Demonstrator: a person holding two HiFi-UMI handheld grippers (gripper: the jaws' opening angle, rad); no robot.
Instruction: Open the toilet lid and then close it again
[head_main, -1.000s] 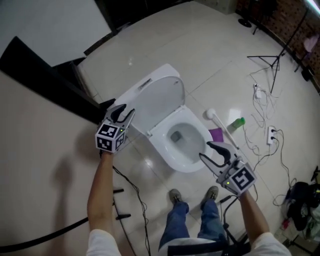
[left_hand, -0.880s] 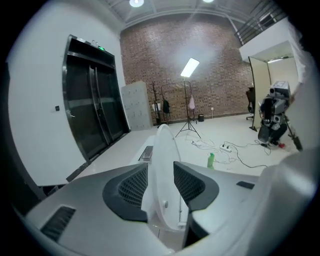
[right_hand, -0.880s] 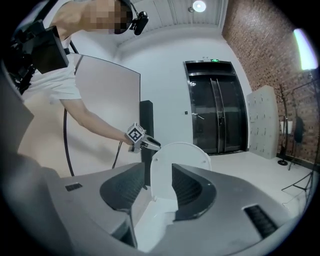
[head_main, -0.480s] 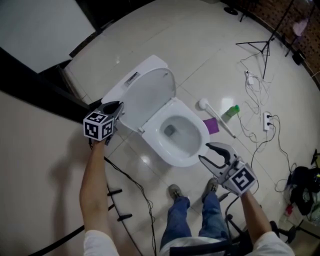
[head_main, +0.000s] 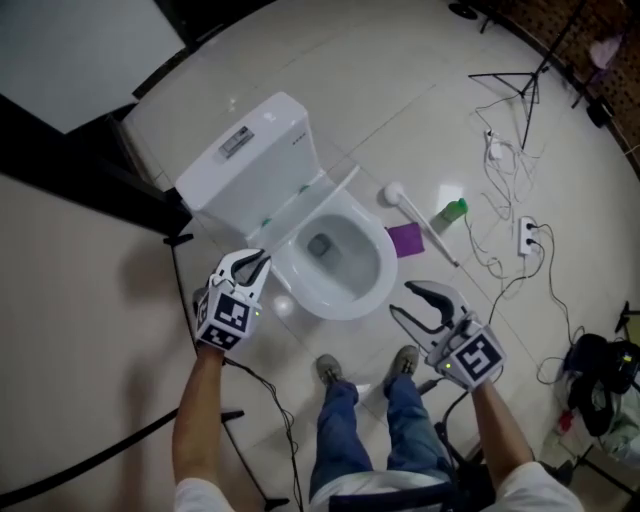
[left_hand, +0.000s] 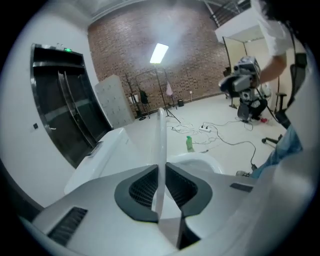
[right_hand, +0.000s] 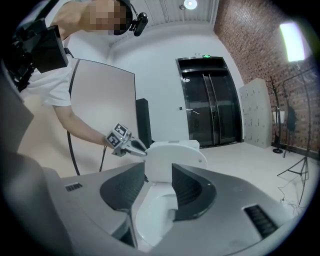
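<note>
Head view: the white plastic toilet lid (head_main: 300, 205) stands near upright behind the white ceramic bowl (head_main: 345, 290); the left gripper (head_main: 256, 264), at the bowl's left, is nearer it. Left gripper view: its jaws have just been closing and clamp the lid's thin edge. Right gripper view: the right gripper (right_hand: 156, 192) gapes empty, facing the lid across the bowl.

place: studio | cues: brick wall (left_hand: 190, 60), tripod stand (head_main: 537, 75), floor cables (head_main: 495, 145), lift doors (right_hand: 210, 105)
</note>
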